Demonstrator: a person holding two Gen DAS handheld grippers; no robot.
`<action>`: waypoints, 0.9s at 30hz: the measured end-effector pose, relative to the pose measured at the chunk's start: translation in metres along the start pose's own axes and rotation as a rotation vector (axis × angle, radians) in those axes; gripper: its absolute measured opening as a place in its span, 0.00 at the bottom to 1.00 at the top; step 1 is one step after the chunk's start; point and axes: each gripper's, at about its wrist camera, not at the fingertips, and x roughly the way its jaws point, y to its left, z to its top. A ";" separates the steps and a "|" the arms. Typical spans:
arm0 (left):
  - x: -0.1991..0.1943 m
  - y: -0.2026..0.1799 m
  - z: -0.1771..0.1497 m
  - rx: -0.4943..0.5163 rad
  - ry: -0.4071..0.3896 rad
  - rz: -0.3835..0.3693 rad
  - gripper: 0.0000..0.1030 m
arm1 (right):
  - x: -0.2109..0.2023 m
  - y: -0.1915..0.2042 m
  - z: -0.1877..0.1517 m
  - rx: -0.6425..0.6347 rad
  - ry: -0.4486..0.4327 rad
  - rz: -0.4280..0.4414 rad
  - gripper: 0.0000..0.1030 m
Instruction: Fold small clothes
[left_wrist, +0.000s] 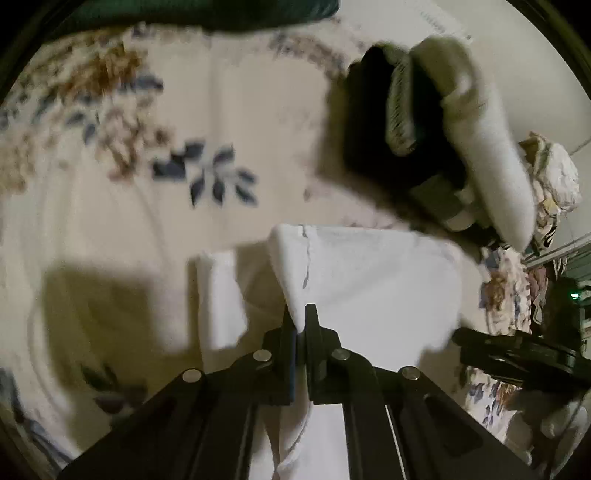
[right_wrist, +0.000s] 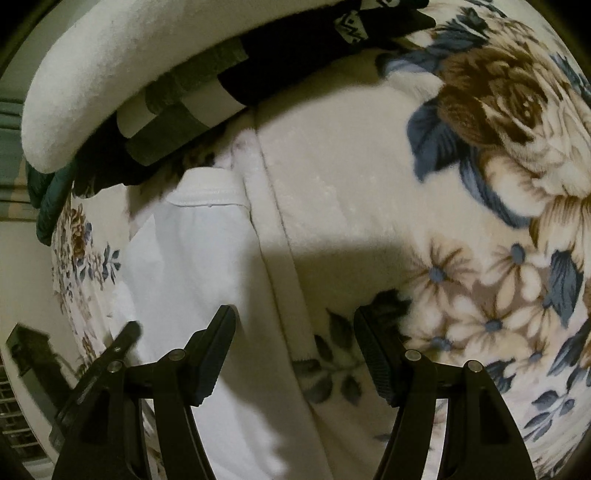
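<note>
My left gripper (left_wrist: 301, 315) is shut on a fold of a small white garment (left_wrist: 369, 280), which is lifted off a floral blanket (left_wrist: 229, 122). A loose white flap (left_wrist: 221, 299) hangs to the left. In the right wrist view the same white garment (right_wrist: 184, 258) lies at the left on the blanket (right_wrist: 351, 184). My right gripper (right_wrist: 295, 339) is open and empty just above the blanket, to the right of the garment. The right gripper's fingers (left_wrist: 517, 350) show at the right edge of the left wrist view.
A stack of folded clothes, white, black and grey striped (left_wrist: 443, 129), lies on the blanket beyond the garment; it also shows in the right wrist view (right_wrist: 147, 74). A dark green item (left_wrist: 203, 14) lies at the far edge. A heap of clothes (left_wrist: 550, 184) sits at the right.
</note>
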 end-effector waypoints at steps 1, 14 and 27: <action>-0.006 0.000 0.000 -0.002 -0.011 -0.008 0.02 | 0.000 0.000 0.000 -0.002 -0.006 0.002 0.67; -0.002 0.055 0.005 -0.194 0.063 -0.096 0.06 | 0.009 0.016 0.006 -0.046 0.010 0.016 0.67; 0.027 0.057 0.016 -0.203 0.152 -0.207 0.48 | 0.017 0.025 0.014 -0.068 0.027 0.078 0.67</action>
